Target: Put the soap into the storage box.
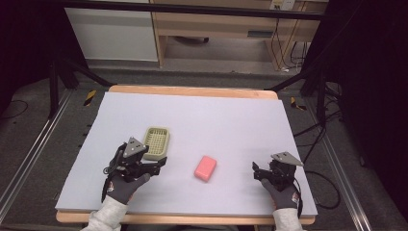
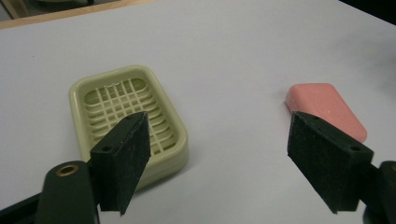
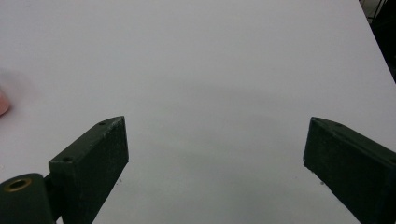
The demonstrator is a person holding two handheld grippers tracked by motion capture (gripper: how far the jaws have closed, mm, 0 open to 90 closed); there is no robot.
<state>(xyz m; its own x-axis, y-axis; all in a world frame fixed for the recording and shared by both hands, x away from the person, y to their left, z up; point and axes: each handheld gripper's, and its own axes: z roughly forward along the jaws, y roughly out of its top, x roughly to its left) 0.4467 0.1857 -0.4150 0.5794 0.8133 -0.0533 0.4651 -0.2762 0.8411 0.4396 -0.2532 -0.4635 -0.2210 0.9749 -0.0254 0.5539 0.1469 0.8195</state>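
Both tongs, left gripper and right gripper, are standing open, empty; the left should be squaring on the pink rectangular soap bar just ahead, beside the pale-green slotted plastic soap dish.

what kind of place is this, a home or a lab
Most likely a lab or recording workspace, not a home: the table has a plain white cover, black curtains hang at the sides, loose cables trail over the floor, and metal rails flank the table.
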